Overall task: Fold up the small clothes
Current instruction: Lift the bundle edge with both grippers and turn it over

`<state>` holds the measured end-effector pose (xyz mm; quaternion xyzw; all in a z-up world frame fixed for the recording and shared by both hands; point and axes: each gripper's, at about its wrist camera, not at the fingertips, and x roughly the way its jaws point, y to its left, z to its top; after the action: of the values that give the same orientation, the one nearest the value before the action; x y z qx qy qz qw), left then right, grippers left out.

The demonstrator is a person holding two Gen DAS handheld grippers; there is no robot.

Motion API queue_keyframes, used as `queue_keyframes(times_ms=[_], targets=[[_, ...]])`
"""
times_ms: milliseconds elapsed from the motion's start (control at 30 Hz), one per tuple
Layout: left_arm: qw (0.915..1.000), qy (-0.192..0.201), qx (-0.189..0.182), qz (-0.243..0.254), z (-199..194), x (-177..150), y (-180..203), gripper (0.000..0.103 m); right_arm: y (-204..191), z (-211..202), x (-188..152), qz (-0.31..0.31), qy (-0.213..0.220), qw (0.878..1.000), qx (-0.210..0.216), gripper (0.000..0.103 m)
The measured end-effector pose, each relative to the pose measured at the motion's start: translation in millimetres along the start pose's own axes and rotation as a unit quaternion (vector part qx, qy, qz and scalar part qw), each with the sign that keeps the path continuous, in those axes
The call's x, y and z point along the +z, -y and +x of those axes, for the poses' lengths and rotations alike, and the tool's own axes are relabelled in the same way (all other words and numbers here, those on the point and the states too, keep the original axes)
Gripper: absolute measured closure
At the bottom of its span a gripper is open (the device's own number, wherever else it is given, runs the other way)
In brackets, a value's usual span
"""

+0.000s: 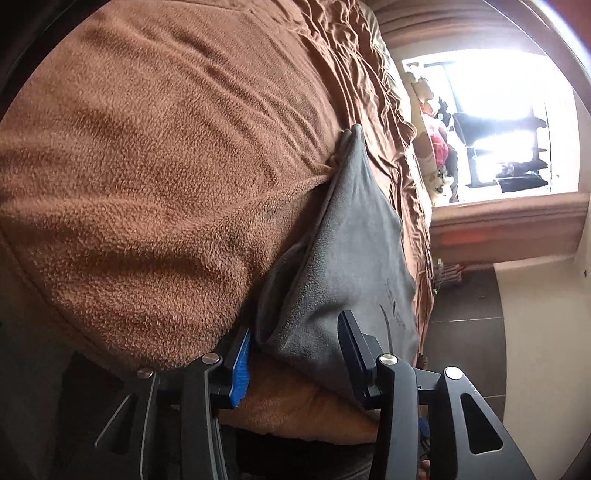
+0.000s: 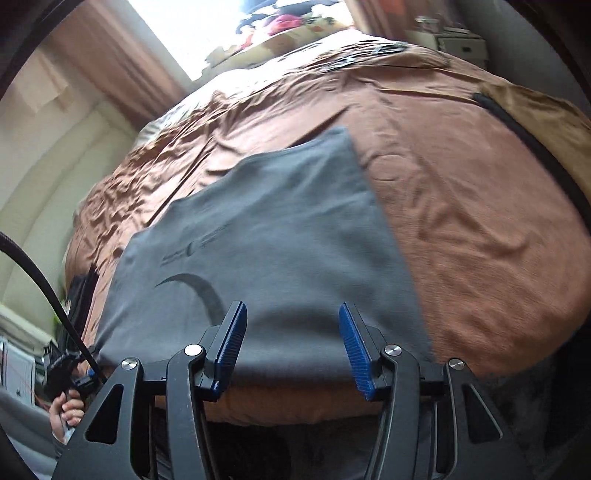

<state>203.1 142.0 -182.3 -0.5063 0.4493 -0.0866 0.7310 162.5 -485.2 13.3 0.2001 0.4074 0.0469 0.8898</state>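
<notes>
A small grey T-shirt [image 2: 280, 229] with a dark crescent print lies flat on a brown fleece blanket [image 2: 480, 229] on the bed. My right gripper [image 2: 293, 332] is open, its blue-padded jaws wide apart just above the shirt's near hem. In the left wrist view the same shirt [image 1: 347, 251] shows edge-on, its side edge lifted in a fold. My left gripper [image 1: 293, 347] is open, with the shirt's near edge lying between its jaws but not pinched. My left hand and its gripper [image 2: 70, 376] also show at the lower left of the right wrist view.
The brown blanket [image 1: 147, 166] covers the bed. Stuffed toys and pillows [image 2: 288, 26] sit at the bed's far end under a bright window [image 1: 509, 122]. A tan bag with a black strap [image 2: 535, 110] lies at the right. A black cable [image 2: 40, 280] hangs at the left.
</notes>
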Motion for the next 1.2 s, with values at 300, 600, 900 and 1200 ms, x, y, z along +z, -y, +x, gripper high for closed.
queue_keyframes(times_ms=[300,600,900,1200], targets=[[0.9997,0.004,0.001,-0.025,8.2,4.5,-4.5,0.092,-72.1,61.9,-1.9,-0.084,-0.047,0.995,0.032,0.056],[0.9995,0.019,0.004,-0.023,6.6,4.7,-1.9,0.096,-136.8,145.0,6.2,-0.171,-0.099,0.979,0.040,0.062],[0.9991,0.026,0.005,-0.033,6.5,3.3,-3.3,0.096,-168.4,220.8,23.1,-0.203,-0.139,0.969,-0.005,0.067],[0.9987,0.031,0.017,-0.036,16.4,7.2,2.7,0.096,-192.5,277.9,66.5,-0.200,-0.133,0.970,-0.030,0.071]])
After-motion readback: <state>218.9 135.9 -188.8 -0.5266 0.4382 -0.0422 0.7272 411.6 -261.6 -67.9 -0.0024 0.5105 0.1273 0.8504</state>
